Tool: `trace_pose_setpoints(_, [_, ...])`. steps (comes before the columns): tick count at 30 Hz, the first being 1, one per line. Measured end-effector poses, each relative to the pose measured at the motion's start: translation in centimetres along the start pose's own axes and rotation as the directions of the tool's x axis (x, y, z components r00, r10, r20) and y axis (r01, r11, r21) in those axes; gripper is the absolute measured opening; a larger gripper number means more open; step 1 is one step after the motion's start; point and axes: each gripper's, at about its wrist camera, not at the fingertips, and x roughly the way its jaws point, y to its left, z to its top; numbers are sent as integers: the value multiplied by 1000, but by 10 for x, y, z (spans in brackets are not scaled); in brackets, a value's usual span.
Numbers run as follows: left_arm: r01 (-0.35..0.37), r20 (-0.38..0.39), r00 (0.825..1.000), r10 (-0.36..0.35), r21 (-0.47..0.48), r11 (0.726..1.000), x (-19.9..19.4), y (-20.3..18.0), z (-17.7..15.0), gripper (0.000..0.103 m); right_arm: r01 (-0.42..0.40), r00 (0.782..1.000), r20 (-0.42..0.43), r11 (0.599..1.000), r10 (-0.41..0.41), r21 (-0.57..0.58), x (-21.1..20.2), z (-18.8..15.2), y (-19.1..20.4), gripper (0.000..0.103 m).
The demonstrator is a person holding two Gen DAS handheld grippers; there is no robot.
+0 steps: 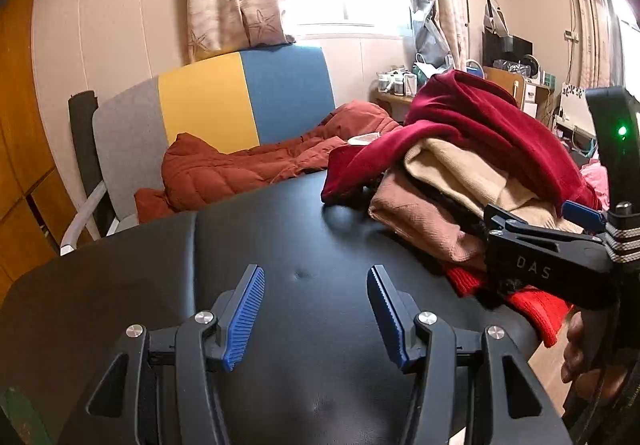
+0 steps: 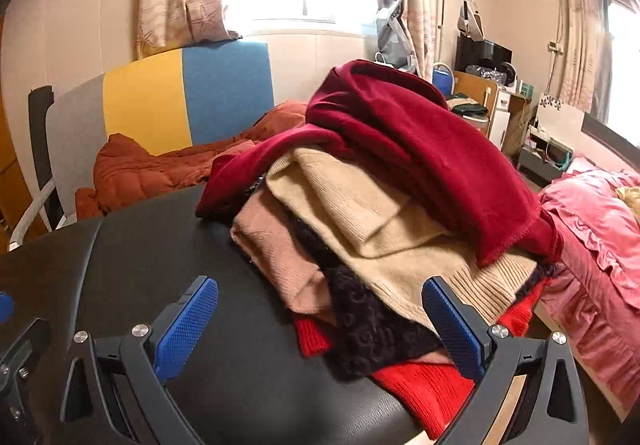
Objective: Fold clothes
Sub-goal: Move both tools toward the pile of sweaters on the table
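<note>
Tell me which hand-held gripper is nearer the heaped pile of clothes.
Right. The right hand-held gripper is open at the clothes pile; the left hand-held gripper is open over bare black table beside it.

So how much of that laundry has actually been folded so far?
Nothing looks folded yet: the clothes pile sits jumbled on the black table, dark red garment on top. In hand: nothing; left gripper and right gripper are open. The whole pile remains.

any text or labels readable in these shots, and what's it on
"DAS" – pale letters on the black body of the right gripper, seen from the left wrist view.
Items on the far desk may carry labels, but they are too small and blurred to read.
Nothing else readable.
</note>
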Motion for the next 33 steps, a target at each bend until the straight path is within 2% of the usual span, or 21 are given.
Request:
trace_pose_setpoints(5, [-19, 11, 1000, 19, 18, 1000, -1, -6, -7, 55, -16, 1000, -11, 1000, 16, -2, -3, -7, -1, 103])
trace_pose_setpoints(8, [-8, -12, 1000, 8, -18, 1000, 3, 0, -13, 56, -28, 999, -19, 1000, 27, -4, -5, -12, -3, 103])
trace_pose_setpoints(11, [-19, -57, 998, 18, -22, 1000, 16, 4, -23, 58, -44, 998, -36, 999, 43, -28, -7, -16, -4, 103])
trace_pose_setpoints(14, [-19, -119, 993, 15, -36, 999, 36, 11, -32, 58, -93, 994, -64, 995, 92, -19, -1, -22, -8, 103])
trace_pose_setpoints(16, [-22, -160, 987, 16, -33, 999, 49, 14, -42, 59, -122, 989, -79, 992, 122, 0, 6, -27, -16, 103])
trace_pose_setpoints(20, [-15, -226, 974, 5, -43, 999, 72, 19, -62, 59, -128, 985, -113, 992, 128, 6, 18, -34, -22, 103])
trace_pose_setpoints(25, [2, -297, 955, -12, -34, 999, 96, 22, -84, 59, -143, 983, -117, 990, 144, 18, 31, -25, -32, 103])
trace_pose_setpoints(30, [32, -311, 949, -47, -55, 998, 104, 31, -102, 59, -160, 980, -116, 987, 162, 31, 42, -14, -42, 103])
trace_pose_setpoints(33, [65, -285, 954, -89, -95, 993, 104, 40, -107, 68, -170, 978, -115, 985, 173, 39, 49, -8, -49, 103])
